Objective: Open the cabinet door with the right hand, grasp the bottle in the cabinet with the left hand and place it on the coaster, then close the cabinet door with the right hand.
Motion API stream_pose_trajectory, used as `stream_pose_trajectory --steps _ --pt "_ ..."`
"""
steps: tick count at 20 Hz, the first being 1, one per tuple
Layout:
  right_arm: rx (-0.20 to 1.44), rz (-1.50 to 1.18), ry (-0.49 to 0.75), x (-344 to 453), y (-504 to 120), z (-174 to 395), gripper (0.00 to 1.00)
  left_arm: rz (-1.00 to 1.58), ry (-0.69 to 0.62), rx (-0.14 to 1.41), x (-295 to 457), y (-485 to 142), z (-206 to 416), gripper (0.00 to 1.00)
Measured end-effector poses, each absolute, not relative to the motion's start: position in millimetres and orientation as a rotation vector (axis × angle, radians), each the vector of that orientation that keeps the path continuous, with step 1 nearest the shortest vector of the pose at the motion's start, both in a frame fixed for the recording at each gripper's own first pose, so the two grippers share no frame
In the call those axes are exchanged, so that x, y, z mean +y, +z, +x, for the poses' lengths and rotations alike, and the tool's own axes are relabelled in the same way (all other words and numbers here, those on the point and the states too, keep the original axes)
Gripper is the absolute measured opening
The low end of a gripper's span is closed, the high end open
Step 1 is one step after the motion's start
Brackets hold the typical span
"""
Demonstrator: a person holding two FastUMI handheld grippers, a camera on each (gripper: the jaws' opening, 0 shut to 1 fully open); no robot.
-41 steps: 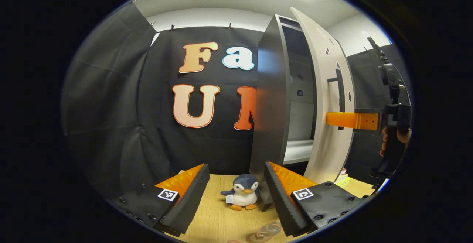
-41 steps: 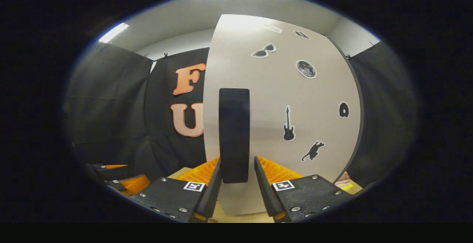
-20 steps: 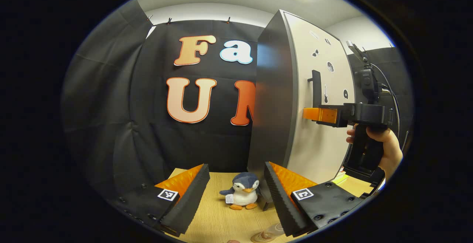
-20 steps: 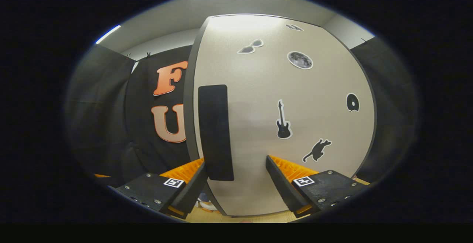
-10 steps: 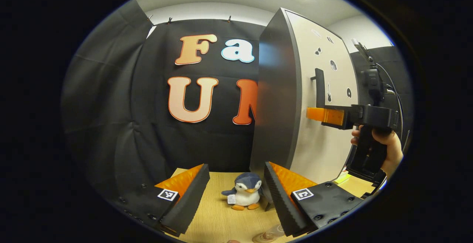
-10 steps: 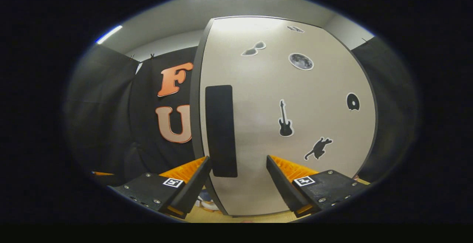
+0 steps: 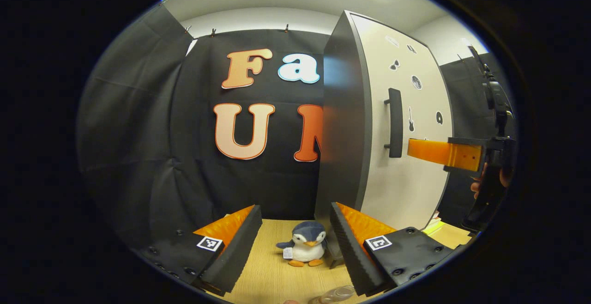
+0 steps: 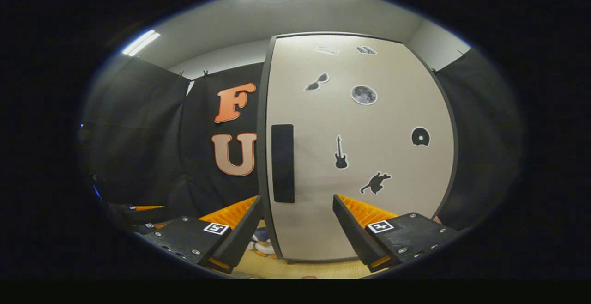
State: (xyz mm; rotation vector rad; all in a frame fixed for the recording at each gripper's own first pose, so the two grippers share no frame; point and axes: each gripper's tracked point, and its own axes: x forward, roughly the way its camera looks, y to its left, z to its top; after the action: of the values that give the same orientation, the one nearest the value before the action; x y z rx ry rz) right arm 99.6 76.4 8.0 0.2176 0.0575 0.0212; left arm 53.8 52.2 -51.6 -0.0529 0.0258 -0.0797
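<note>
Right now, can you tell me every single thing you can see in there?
Cabinet: one, dark grey sides, standing on the table.
Cabinet door: one, pale grey, shut.
Door handle: one, black, upright near the door's left edge.
Stickers: several, black and grey, on the door front.
Toy penguin: one, blue and white, on the table beside the cabinet.
Bottle: one, clear, at the bottom edge of the left gripper view.
Table: one, light wood.
Left gripper: open, empty.
Right gripper: open, apart from the handle.
</note>
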Motion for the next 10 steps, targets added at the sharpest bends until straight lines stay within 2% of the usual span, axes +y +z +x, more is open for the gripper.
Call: stream_pose_trajectory --steps 1,2,3,5,6,8,10 --pt "0.057 0.210 0.025 74 9 92 0.93 -0.050 -0.073 0.021 49 -49 51 0.94" --pt "0.056 0.201 0.027 71 10 84 0.89 -0.047 -0.066 0.017 46 -48 48 0.96" --pt "0.056 0.193 0.029 67 11 74 0.93 -0.043 -0.060 0.013 43 -46 45 0.94" --pt "0.060 0.180 0.032 59 10 56 0.89 -0.033 -0.043 0.008 39 -43 38 0.94" --pt "0.060 0.177 0.034 54 11 47 0.93 -0.032 -0.033 0.003 36 -41 35 0.94" --pt "0.054 0.171 0.034 42 12 24 0.93 -0.031 -0.016 -0.008 29 -36 25 0.96" --pt "0.053 0.162 0.037 29 10 3 0.93 -0.023 0.009 -0.024 22 -29 13 0.94"
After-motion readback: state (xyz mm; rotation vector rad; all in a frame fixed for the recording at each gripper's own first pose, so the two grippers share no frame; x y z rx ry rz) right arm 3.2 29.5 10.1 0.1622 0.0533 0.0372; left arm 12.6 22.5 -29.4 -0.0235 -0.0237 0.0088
